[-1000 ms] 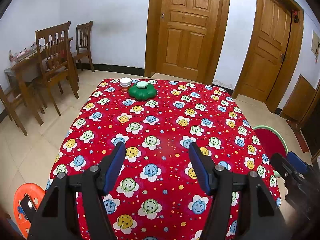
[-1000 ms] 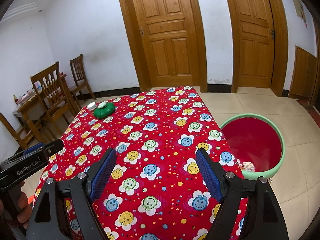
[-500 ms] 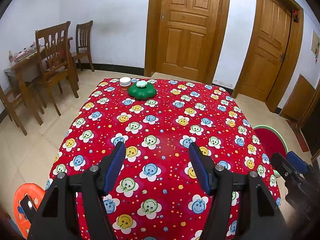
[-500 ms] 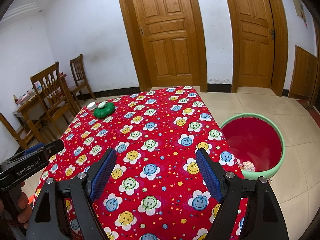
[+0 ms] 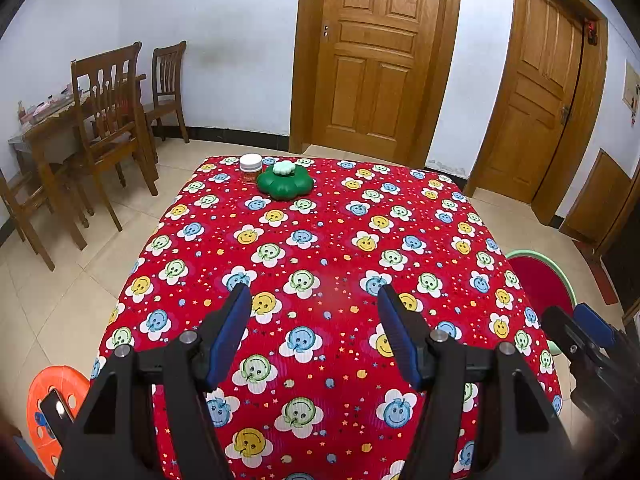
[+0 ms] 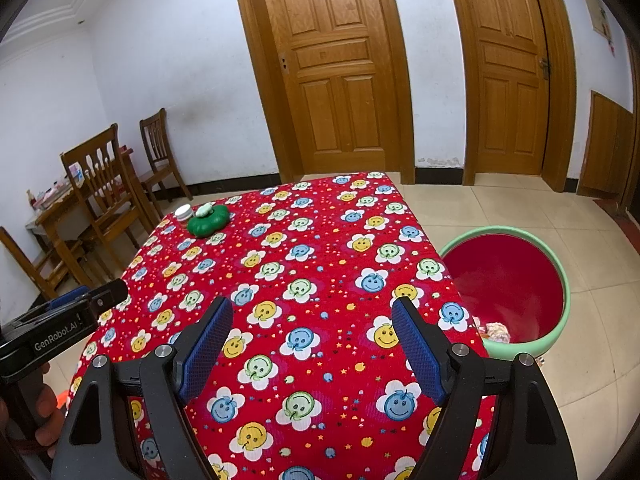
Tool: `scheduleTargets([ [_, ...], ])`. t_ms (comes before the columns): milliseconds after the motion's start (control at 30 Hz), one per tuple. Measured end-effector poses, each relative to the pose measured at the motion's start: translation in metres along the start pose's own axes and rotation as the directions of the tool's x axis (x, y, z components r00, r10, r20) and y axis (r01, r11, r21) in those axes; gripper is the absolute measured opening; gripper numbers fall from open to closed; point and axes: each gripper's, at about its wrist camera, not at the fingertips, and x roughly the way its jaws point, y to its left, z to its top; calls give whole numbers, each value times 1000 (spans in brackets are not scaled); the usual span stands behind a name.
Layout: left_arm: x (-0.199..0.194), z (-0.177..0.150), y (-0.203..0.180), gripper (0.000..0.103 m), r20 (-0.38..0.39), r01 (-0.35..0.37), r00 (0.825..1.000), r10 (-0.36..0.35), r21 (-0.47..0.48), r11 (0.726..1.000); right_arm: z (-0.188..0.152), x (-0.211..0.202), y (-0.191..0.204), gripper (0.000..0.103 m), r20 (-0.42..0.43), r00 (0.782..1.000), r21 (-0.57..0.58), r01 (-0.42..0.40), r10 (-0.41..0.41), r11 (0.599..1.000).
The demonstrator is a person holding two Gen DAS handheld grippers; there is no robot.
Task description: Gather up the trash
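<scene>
We are holding both the left gripper point(image 5: 314, 324) and right gripper point(image 6: 312, 338) empty, jaws spread, readying for trash toward the bin point(image 6: 560, 276) beside the surface point(image 6: 320, 256).

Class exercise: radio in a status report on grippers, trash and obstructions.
Left gripper open, empty. Right gripper open, empty. Trash in the bin; nothing loose on the tablecloth. Path clear.

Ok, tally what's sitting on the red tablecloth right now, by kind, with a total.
Green flower-shaped container, pale lid on top: 1
Small white-lidded jar: 1
Total: 2

Both stand together at the far end of the tablecloth.
</scene>
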Motion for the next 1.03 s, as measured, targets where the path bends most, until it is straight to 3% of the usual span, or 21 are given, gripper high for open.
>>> scheduleTargets([
  [1033,0,0,-1,65,-2,0,1000,0,0,1000,-2,-1,-1,82,5,1000,1,-1,1,1000],
])
